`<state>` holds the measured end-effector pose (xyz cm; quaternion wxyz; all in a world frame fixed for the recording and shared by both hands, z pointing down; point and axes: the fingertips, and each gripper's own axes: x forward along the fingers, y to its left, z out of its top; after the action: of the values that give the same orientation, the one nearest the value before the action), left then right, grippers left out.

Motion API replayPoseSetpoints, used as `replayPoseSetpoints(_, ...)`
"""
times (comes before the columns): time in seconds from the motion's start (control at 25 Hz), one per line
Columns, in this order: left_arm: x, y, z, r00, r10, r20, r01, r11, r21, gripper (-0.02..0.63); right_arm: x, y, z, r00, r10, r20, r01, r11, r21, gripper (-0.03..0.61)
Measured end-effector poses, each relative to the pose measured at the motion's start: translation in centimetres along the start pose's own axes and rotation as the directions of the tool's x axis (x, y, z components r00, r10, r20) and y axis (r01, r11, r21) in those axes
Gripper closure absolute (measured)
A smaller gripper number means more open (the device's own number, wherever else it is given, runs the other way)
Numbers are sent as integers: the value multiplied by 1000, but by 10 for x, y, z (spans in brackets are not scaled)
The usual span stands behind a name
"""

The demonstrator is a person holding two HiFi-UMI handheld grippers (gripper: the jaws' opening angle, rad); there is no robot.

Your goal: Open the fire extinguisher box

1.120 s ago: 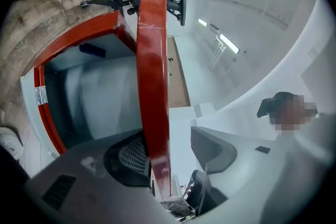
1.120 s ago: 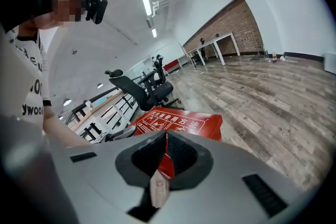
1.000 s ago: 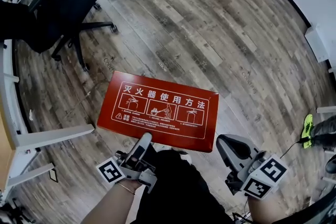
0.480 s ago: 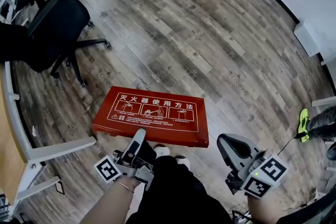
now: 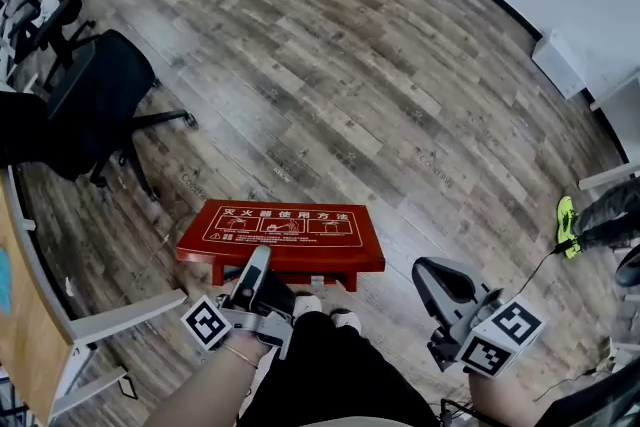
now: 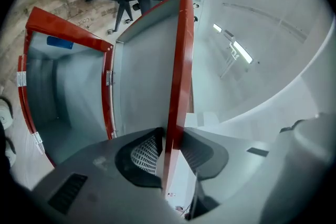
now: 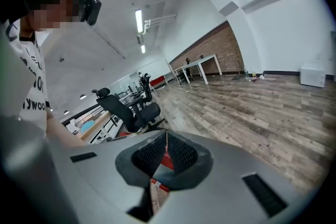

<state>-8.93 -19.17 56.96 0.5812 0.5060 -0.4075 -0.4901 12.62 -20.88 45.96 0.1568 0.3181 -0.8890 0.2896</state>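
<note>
Red lid (image 5: pixel 280 233) of the fire extinguisher box (image 6: pixel 63 107) stands lifted, box on the wood floor (image 5: pixel 400 115) near centre. Its near edge is pinched in the left gripper (image 5: pixel 258 263), jaws easing open. Near right, the right gripper (image 5: pixel 437 277) is closed, empty. Office chair (image 5: pixel 95 105) far left.

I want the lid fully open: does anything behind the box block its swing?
Nothing visible does. The lid sits between the left gripper's fingers, which are opening. Only floor lies beyond it, and the chair stands apart, off to its left.
</note>
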Motion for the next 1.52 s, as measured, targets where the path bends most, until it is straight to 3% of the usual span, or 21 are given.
replayPoseSetpoints(0.44,36,-9,13,987,150,-62,-154,985,-71,508,-4,14,30,996,-82,30,83,996,-20,568)
replayPoseSetpoints(0.68,63,-16,18,966,188,-175,-200,978,-52,499,-3,16,45,993,-109,44,109,994,-18,568)
replayPoseSetpoints(1.0,84,-13,26,948,250,-194,-265,963,-51,491,1,15,65,990,-121,67,124,992,-40,568)
replayPoseSetpoints(1.24,96,-15,32,943,254,-213,-269,962,-43,483,9,13,79,990,-108,88,113,992,-58,568)
replayPoseSetpoints(1.52,103,-15,33,940,264,-214,-275,961,-23,480,34,2,97,997,-16,77,23,996,-90,568)
